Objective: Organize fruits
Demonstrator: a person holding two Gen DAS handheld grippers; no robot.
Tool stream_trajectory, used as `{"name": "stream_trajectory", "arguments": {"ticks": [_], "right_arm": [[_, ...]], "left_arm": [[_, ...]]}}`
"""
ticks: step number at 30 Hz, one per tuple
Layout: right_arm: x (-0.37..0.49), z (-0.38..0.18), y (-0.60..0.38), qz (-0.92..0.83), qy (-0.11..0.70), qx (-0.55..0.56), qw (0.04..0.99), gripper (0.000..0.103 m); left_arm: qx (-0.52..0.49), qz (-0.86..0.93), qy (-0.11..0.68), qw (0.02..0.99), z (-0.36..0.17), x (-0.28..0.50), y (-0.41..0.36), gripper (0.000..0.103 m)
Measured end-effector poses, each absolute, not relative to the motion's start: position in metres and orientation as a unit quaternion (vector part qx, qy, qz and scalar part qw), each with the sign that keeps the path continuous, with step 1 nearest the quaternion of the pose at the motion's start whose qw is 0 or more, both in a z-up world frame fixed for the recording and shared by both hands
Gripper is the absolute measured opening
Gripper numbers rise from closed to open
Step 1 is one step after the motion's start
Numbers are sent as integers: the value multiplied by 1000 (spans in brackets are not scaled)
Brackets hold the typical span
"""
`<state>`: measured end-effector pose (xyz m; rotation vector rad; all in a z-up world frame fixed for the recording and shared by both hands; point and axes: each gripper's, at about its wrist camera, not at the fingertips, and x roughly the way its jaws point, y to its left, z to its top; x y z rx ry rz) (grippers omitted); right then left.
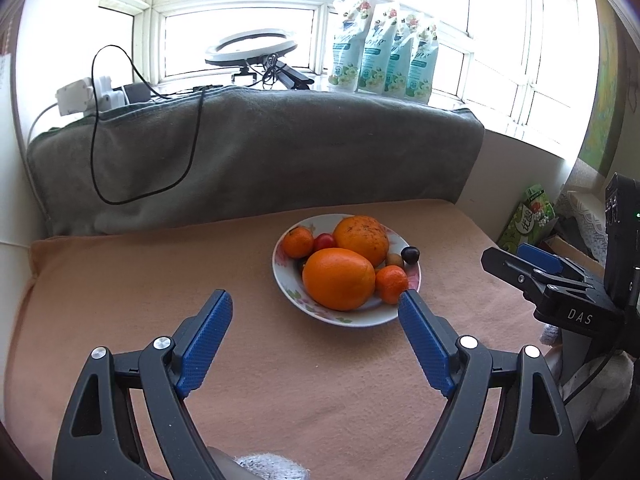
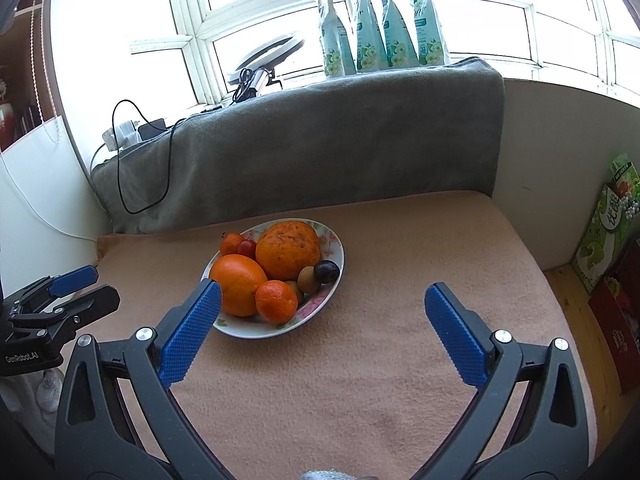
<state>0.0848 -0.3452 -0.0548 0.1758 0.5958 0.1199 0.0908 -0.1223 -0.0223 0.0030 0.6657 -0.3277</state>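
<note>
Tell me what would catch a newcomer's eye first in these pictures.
The floral white plate heaped with two big oranges, small tangerines and a dark plum, sitting mid-way on the peach blanket. Next, the open blue-padded left gripper and right gripper framing it, empty. Behind, four teal floral pouches line the bright windowsill.

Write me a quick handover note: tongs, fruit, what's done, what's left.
Left tongs: open, empty, short of the plate.
Right tongs: open, empty, beside the plate.
All fruit sits on the plate: two big oranges, two small mandarins, a red fruit, a dark plum, a brown fruit.
Done: nothing visibly sorted.
Left: all of the organizing.
</note>
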Motion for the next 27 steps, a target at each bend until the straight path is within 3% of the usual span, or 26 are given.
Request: {"name": "stream_trajectory", "arguments": {"ticks": [27], "right_arm": [[84,-60,-342,54,300,87,948,103]], "left_arm": [[0,-159,320,934,-23,84,-119,85]]}}
